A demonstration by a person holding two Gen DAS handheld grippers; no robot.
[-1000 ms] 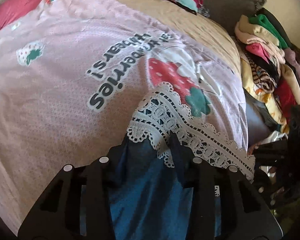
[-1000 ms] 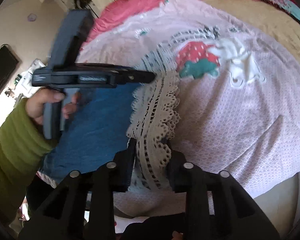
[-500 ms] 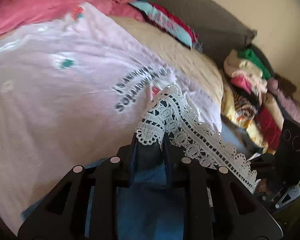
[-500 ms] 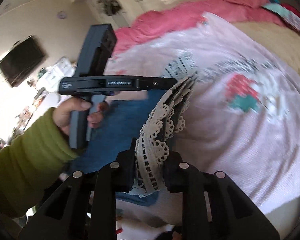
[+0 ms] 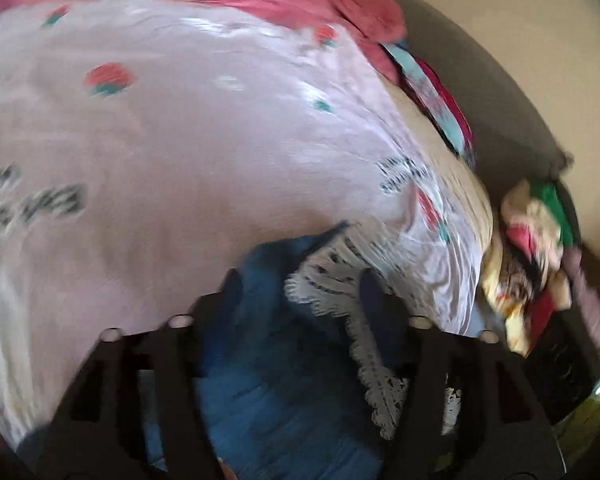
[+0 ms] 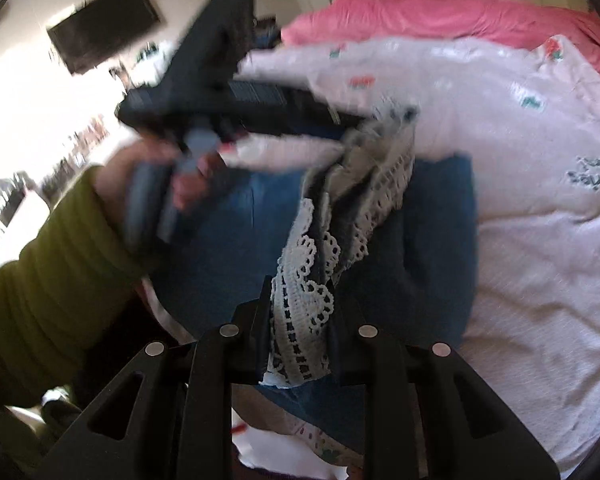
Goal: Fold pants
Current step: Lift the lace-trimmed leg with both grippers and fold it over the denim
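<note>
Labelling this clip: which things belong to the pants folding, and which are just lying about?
Job: blue pants, their white lace hem, left tool, right tool.
Lying about: strawberry-print sheet, pink blanket, clothes pile, wall TV.

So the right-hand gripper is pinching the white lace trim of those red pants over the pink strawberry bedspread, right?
Not quite: the pants are blue, not red, as the right wrist view shows. The right gripper does pinch their white lace trim over the pink strawberry bedspread.

Left wrist view close over pants point(image 5: 268, 380) facing bedspread point(image 5: 180, 160), right wrist view facing leftward, sharing both
</note>
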